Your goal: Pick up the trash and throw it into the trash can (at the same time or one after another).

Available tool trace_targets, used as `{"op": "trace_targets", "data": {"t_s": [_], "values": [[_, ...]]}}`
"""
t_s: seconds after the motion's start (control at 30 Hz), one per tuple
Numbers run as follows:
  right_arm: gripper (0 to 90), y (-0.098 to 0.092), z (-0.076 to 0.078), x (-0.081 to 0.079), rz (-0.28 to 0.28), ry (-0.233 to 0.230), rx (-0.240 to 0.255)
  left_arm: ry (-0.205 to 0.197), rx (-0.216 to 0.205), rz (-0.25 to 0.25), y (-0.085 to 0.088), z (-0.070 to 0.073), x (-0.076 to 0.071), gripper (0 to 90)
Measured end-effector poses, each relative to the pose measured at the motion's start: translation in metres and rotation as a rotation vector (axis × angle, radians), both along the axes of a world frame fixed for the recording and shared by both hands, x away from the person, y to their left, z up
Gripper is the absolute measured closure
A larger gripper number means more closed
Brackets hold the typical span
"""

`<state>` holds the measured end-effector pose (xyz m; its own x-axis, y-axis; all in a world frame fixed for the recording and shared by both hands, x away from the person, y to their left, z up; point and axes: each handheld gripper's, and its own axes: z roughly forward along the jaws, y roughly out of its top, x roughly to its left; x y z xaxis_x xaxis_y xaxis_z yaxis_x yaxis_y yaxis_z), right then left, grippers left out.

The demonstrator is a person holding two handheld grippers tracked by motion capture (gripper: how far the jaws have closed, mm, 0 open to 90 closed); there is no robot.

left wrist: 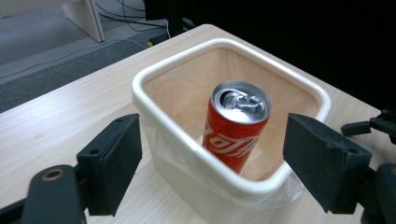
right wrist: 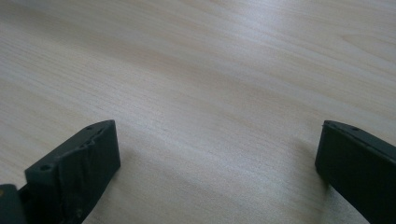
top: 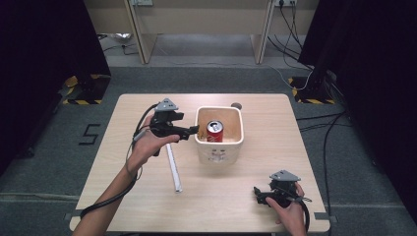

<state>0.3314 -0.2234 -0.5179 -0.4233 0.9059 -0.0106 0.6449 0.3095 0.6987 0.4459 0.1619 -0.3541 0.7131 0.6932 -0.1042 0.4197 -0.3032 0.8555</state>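
Note:
A white square bin [top: 219, 152] lined with a clear bag stands mid-table. Inside it a red soda can [top: 214, 132] stands upright. My left gripper [top: 193, 131] hovers at the bin's left rim, open, with nothing between its jaws. In the left gripper view the bin's rim [left wrist: 140, 88] and the can [left wrist: 236, 126] lie just beyond my left gripper [left wrist: 214, 140]. My right gripper [top: 257, 193] rests low near the table's front right, open. In the right gripper view my right gripper [right wrist: 217, 149] frames bare wood.
A white tube [top: 173, 168] lies on the table left of the bin, below my left hand. A small dark round object [top: 236, 105] sits behind the bin. Dark curtains flank the table, and cables cross the floor at right.

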Motion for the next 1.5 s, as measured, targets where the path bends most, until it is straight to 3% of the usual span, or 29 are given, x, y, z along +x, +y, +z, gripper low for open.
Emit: {"op": "trace_targets", "data": {"t_s": [0.4,0.63,0.73,1.17,1.5], "values": [[0.3,0.0,0.0,0.0,0.0,0.0,0.0,0.012,-0.011,0.04,0.019,-0.011,0.0,19.9],[0.3,0.0,0.0,0.0,0.0,0.0,0.0,0.031,-0.007,0.073,0.029,-0.028,-0.001,20.1],[0.3,0.0,0.0,0.0,0.0,0.0,0.0,0.037,0.031,0.103,0.034,-0.041,-0.001,20.3],[0.3,0.0,0.0,0.0,-0.001,0.002,0.001,0.061,0.06,0.16,0.042,-0.072,-0.001,21.1],[0.3,0.0,0.0,0.0,-0.004,0.002,0.003,0.072,0.113,0.218,0.05,-0.098,0.003,23.2]]}}
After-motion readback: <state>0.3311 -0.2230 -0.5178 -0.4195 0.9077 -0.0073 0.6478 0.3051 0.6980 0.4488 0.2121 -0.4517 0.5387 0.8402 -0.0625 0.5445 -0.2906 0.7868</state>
